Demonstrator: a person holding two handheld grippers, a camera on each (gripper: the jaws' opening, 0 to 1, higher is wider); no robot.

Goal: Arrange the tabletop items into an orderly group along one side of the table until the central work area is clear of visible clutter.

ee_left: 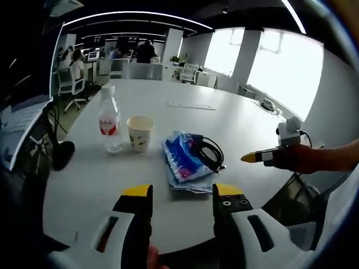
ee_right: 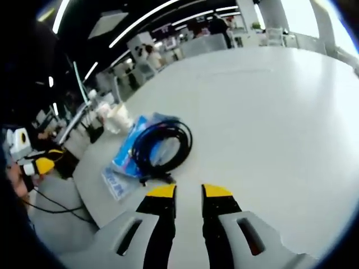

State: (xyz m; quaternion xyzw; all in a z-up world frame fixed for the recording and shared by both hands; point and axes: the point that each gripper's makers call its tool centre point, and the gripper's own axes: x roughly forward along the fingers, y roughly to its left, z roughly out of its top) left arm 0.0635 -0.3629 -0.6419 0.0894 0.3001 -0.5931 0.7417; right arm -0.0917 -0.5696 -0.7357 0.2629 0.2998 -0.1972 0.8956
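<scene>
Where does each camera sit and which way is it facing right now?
Left gripper view: rides the left gripper, facing across the table at bottle, cup and right gripper.
Right gripper view: rides the right gripper, facing the black cable.
Shared: blue packet with the cable.

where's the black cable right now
In the left gripper view the coiled black cable lies on the blue packet, right of the paper cup, ahead of the left claw.
</scene>
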